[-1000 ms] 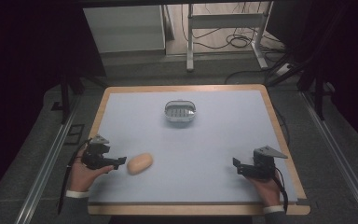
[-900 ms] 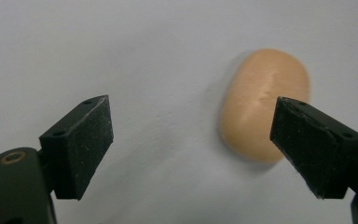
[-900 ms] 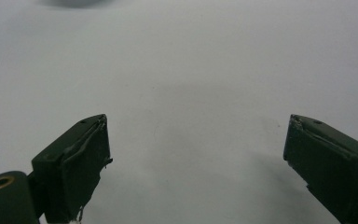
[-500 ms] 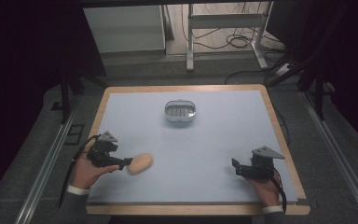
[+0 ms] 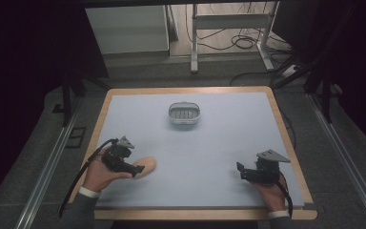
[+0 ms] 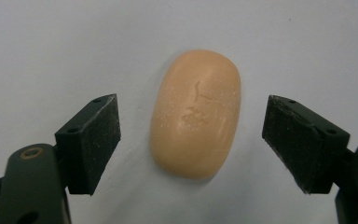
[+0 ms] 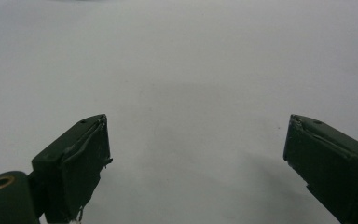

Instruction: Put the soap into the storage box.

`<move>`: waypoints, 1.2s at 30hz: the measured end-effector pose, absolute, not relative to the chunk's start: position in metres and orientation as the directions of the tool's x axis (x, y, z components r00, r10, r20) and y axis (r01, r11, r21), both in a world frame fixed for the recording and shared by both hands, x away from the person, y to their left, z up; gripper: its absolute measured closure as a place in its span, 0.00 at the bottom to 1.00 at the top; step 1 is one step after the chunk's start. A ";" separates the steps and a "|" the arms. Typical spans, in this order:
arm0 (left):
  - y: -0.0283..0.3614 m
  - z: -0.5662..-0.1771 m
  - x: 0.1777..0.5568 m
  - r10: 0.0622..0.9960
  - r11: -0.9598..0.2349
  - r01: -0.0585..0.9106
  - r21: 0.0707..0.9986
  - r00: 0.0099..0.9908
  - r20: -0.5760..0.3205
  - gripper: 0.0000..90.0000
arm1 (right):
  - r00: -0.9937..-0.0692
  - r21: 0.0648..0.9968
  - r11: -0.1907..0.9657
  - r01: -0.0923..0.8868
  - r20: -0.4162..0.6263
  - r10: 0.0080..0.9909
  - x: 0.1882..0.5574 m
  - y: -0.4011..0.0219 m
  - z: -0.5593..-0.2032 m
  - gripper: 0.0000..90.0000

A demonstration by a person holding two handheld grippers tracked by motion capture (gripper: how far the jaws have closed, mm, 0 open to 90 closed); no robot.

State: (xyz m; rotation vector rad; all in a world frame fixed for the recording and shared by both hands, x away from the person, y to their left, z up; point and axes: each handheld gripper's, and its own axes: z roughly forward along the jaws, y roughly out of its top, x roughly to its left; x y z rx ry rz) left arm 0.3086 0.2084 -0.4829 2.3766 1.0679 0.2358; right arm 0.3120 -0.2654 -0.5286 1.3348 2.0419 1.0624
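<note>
Since a second ago the left hand-held gripper (image 5: 136,169) has slid up to the soap bar (image 5: 145,165) at the tabletop's (image 5: 219,143) near-left. From above it hides part of the bar; its own camera shows the jaws spread wide either side of the soap (image 6: 196,114), untouched. Right hand-held gripper (image 5: 240,171) gapes wide over bare surface, near-right. A small basket (image 5: 185,114) sits farther back, well apart

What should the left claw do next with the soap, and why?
Probably close on it. The left claw is open with one jaw on each side of the soap, which lies flat on the table, and gaps show on both sides. Nothing grips it yet, so squeezing shut seems the likely next step.
</note>
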 end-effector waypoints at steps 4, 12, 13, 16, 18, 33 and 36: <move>0.201 -0.489 0.312 0.721 -0.589 0.644 0.488 0.692 -0.044 0.22 | -0.413 0.810 0.228 0.541 0.019 0.911 0.312 -0.265 -0.529 0.08; 0.192 -0.501 0.317 0.708 -0.625 0.646 0.438 0.706 -0.031 0.23 | -0.407 0.804 0.239 0.545 0.004 0.913 0.312 -0.264 -0.529 0.08; 0.191 -0.502 0.318 0.707 -0.629 0.646 0.433 0.706 -0.026 0.24 | -0.407 0.804 0.239 0.545 0.004 0.913 0.313 -0.264 -0.529 0.08; 0.189 -0.506 0.320 0.706 -0.637 0.647 0.419 0.708 -0.022 0.24 | -0.409 0.804 0.240 0.544 0.004 0.913 0.312 -0.264 -0.529 0.08; 0.187 -0.508 0.321 0.708 -0.637 0.647 0.419 0.706 -0.013 0.25 | -0.411 0.806 0.242 0.540 0.002 0.911 0.312 -0.264 -0.529 0.08; 0.182 -0.517 0.324 0.703 -0.653 0.648 0.392 0.712 -0.006 0.34 | -0.410 0.805 0.244 0.540 -0.001 0.912 0.312 -0.263 -0.529 0.08; 0.183 -0.514 0.325 0.700 -0.654 0.647 0.392 0.714 -0.010 0.35 | -0.411 0.806 0.244 0.539 -0.001 0.912 0.312 -0.263 -0.529 0.08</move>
